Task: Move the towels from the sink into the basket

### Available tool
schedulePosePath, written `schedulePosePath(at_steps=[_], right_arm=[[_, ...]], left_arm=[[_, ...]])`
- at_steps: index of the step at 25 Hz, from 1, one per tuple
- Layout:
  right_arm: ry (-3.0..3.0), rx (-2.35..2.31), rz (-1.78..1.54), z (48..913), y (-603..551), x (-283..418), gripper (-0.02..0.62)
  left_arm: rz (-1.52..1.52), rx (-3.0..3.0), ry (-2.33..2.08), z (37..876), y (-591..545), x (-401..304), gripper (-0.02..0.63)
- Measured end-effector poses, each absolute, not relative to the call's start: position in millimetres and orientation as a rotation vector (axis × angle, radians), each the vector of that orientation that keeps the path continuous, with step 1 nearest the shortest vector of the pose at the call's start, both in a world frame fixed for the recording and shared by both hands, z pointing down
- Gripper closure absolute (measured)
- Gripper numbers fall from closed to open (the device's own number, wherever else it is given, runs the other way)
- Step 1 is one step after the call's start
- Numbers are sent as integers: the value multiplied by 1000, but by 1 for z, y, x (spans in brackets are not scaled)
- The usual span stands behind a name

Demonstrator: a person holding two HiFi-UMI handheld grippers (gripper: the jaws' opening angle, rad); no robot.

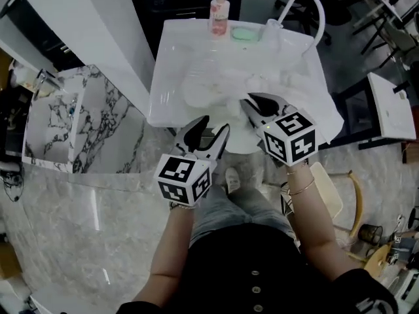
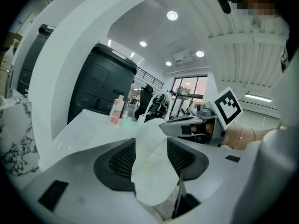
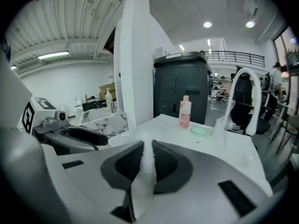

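A white cloth towel (image 2: 152,181) is pinched by both grippers, apparently at two places so that it can be lifted spread out rather than bunched. In the left gripper view a thick fold is clamped between the pads of the left gripper (image 2: 150,158), whose jaws therefore stand fairly wide. In the right gripper view a thin edge is squeezed by the right gripper (image 3: 146,160), its jaws almost pressed together.

Both grippers are held just at the front rim of the white ceramic sink (image 1: 171,77). More crumpled white towels (image 1: 216,87) lie in its basin, so the task is judged to be at an early stage. No basket can be made out for certain.

On the sink's back ledge a pink plastic bottle (image 1: 219,15), a green soap bar (image 1: 245,34) and a white curved tap (image 1: 308,8) are set. A marble-patterned bench (image 1: 78,120) is placed to the left, above a grey veined stone floor (image 1: 78,227). A dark grey cabinet (image 3: 180,87) and round ceiling spotlights (image 2: 172,16) are seen beyond.
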State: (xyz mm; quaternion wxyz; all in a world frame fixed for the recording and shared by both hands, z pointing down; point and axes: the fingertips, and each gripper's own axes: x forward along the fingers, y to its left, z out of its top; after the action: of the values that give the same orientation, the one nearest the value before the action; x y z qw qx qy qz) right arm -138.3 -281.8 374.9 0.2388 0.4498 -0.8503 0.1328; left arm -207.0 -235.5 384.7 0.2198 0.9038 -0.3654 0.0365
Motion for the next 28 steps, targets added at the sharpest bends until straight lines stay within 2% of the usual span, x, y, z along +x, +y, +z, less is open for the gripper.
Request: schedulePosePath(at_steps=[14,28], right_arm=[[-2227,1778,232,266,-209,-23,545],[-1930,2215,188,228,-72,103,545]], left_arm=[[54,2784,-483,315,-220,-86,403],[51,2936,120,271,-116,65,403]])
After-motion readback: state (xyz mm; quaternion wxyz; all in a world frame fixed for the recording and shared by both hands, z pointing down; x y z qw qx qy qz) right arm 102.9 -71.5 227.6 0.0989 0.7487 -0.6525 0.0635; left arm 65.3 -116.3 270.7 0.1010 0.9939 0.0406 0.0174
